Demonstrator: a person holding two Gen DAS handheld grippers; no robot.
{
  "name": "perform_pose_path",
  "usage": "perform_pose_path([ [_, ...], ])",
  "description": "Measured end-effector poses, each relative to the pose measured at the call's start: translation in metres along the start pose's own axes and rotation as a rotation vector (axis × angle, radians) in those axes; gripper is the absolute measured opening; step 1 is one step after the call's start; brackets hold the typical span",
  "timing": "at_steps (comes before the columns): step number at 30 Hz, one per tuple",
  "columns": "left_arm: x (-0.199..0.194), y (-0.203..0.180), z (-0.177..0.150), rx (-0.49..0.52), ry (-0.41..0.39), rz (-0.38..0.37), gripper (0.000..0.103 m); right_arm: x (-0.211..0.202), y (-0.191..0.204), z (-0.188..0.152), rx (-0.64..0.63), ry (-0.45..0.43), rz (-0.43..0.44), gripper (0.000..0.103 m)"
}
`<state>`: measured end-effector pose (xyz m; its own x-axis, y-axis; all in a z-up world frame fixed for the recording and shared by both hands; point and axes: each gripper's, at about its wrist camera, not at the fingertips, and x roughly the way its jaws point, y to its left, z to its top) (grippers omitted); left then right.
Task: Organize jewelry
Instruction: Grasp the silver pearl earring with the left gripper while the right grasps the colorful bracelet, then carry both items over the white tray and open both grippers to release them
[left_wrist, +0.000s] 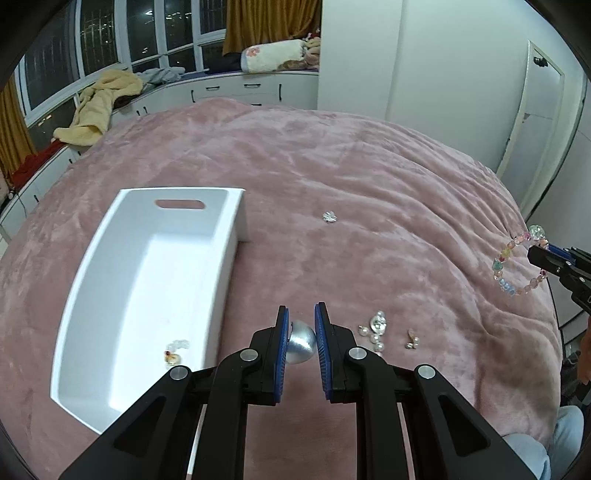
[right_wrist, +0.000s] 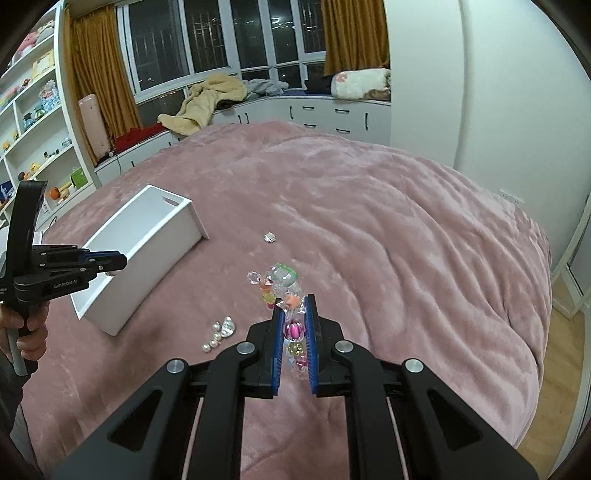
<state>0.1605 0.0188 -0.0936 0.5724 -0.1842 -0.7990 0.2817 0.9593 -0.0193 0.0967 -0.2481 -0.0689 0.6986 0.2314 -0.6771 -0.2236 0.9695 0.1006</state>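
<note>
Left gripper (left_wrist: 303, 341) clamped on silver ball (left_wrist: 301, 343); right gripper (right_wrist: 293, 330) pinching beaded bracelet (right_wrist: 284, 291). Risk: ball slipping from smooth pads beside white tray (left_wrist: 92, 258); dangling beads snagging.

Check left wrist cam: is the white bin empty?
No. The white bin already holds a small clear-and-amber jewelry piece lying on its floor near the front corner.

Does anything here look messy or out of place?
Yes. Jewelry lies scattered on the pink blanket rather than in the white bin: a pearl cluster, a small gold earring and a silver flower-shaped piece farther away. Only one small piece is inside.
</note>
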Motion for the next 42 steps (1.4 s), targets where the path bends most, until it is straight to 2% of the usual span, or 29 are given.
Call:
perform_pose_path([
  [11, -0.021, 0.044, 0.000, -0.046, -0.020, 0.039, 0.019, 0.015, 0.045, 0.035, -0.070, -0.018, 0.048, 0.011],
  [25, -0.029, 0.106, -0.019, -0.127, -0.009, 0.110, 0.019, 0.057, 0.137, 0.081, -0.178, -0.023, 0.166, 0.011],
  [27, -0.027, 0.115, -0.022, -0.142, -0.004, 0.119, 0.014, 0.067, 0.149, 0.085, -0.192, -0.016, 0.185, 0.011],
  [37, -0.013, 0.139, -0.032, -0.185, 0.034, 0.159, 0.014, 0.111, 0.205, 0.098, -0.241, 0.022, 0.273, 0.011],
  [42, 0.000, 0.148, -0.041, -0.203, 0.068, 0.177, 0.014, 0.150, 0.255, 0.092, -0.295, 0.106, 0.349, 0.011],
])
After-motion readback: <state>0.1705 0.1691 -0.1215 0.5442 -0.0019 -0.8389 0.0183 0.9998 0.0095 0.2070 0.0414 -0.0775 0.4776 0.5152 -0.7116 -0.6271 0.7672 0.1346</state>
